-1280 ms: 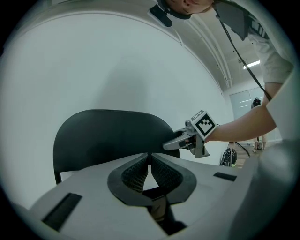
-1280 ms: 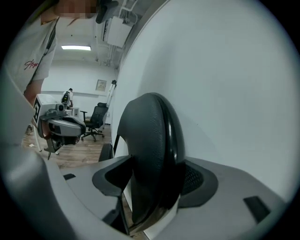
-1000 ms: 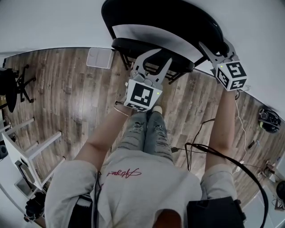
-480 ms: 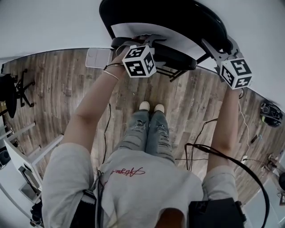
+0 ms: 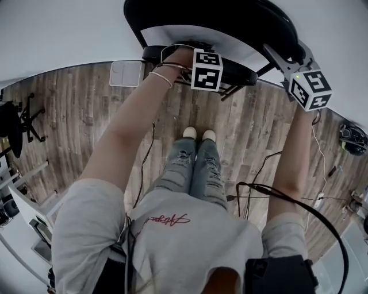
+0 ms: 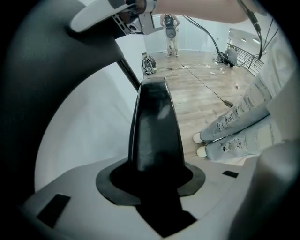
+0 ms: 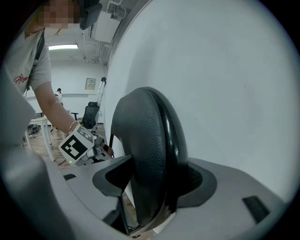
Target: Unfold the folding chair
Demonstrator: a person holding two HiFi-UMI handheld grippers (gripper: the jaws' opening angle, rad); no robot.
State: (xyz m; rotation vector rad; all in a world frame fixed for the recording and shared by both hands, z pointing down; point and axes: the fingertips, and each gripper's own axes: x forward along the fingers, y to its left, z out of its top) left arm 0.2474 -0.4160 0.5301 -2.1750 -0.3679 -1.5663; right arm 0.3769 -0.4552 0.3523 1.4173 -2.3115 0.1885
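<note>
The black folding chair (image 5: 218,17) stands against a white wall, its padded seat (image 5: 236,72) sticking out below the backrest. My left gripper (image 5: 192,54) points steeply down over the seat's front edge. In the left gripper view the black seat edge (image 6: 155,122) runs between the jaws, which are closing onto it. My right gripper (image 5: 283,54) is shut on the backrest's right rim. In the right gripper view the padded backrest rim (image 7: 145,140) fills the gap between the jaws, and the left gripper's marker cube (image 7: 77,145) shows beyond it.
Wood floor lies below the chair, with the person's feet (image 5: 198,135) close to it. A pale square panel (image 5: 127,73) sits on the floor to the left. An office chair (image 5: 11,115) and a white rack (image 5: 29,195) stand far left. Cables (image 5: 259,189) trail on the right.
My left gripper rose from in front of the seat, turned to point downward and came down onto the seat's front edge. My right gripper stayed on the backrest rim.
</note>
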